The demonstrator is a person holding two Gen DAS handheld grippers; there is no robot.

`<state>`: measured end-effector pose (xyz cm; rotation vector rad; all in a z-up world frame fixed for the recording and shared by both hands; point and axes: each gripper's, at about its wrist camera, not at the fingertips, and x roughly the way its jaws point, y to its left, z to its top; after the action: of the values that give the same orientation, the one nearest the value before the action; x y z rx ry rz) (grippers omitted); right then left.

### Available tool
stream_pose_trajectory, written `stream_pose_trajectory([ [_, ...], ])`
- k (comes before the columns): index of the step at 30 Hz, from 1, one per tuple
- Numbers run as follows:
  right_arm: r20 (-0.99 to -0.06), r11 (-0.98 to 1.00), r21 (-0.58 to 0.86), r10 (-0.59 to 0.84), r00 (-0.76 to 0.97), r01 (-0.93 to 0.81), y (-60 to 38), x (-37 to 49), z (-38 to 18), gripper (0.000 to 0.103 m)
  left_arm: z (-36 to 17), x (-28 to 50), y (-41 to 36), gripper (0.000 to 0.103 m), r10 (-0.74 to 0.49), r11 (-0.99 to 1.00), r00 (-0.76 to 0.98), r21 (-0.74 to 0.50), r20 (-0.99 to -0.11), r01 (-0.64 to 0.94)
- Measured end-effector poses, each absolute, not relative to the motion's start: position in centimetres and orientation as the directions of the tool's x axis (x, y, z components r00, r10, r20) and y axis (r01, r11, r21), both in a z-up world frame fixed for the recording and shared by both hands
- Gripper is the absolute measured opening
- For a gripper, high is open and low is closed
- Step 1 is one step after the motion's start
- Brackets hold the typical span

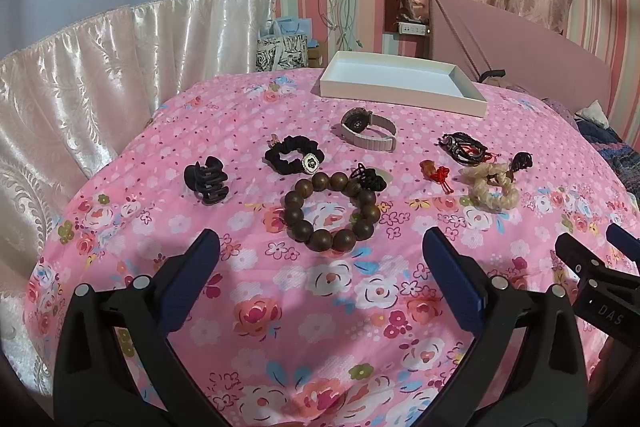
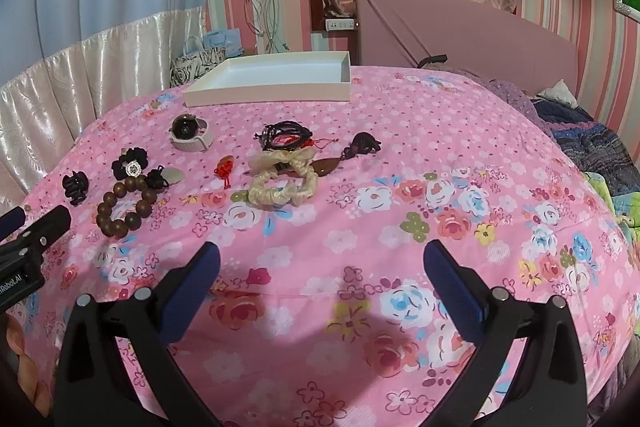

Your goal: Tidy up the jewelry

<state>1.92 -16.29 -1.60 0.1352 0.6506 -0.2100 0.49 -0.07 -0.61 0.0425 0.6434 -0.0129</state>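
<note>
Spreading across a bed, pink floral quilt (image 1: 328,307) with jewelry lying loose on it: wooden bead bracelet (image 1: 331,211) nearest, black scrunchie (image 1: 294,155), claw clip (image 1: 207,180), watch (image 1: 368,127), cream scrunchie (image 2: 282,179), cord bundle (image 2: 285,137). Sitting beyond them at the far edge, white tray (image 1: 400,95). Hovering over the quilt, left gripper (image 1: 320,259) and right gripper (image 2: 320,259), both gaping wide, gripping nothing

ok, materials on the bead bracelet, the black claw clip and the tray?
Bead bracelet: looks like wood, dark brown with a soft satin sheen. Black claw clip: probably matte plastic, moulded teeth, no glare. Tray: seems white cardboard, thin flat walls, matte.
</note>
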Motion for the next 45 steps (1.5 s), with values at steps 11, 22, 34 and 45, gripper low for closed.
stream_pose_trajectory([
  [11, -0.614, 0.970, 0.059, -0.151, 0.775, 0.236, -16.4, 1.9, -1.6, 0.101, -0.8, 0.7, -0.1, 0.100, 0.002, 0.999, 0.794, 0.036, -0.607, 0.026],
  [22, -0.619, 0.970, 0.059, -0.149, 0.771, 0.236, -16.4, 1.7, -2.0, 0.101, -1.2, 0.9, -0.1, 0.100, 0.007, 0.999, 0.788, 0.039, -0.616, 0.022],
  [34, -0.620, 0.971, 0.058, -0.148, 0.770, 0.233, -16.3, 1.7, -2.0, 0.101, -1.2, 0.7, -0.1, 0.100, 0.013, 0.999, 0.786, 0.043, -0.619, 0.017],
  [45, -0.595, 0.972, 0.055, -0.153, 0.789, 0.230, -15.9, 0.6, -1.1, 0.101, -1.0, 0.0, 0.1, 0.100, 0.024, 0.999, 0.785, 0.054, -0.619, 0.011],
])
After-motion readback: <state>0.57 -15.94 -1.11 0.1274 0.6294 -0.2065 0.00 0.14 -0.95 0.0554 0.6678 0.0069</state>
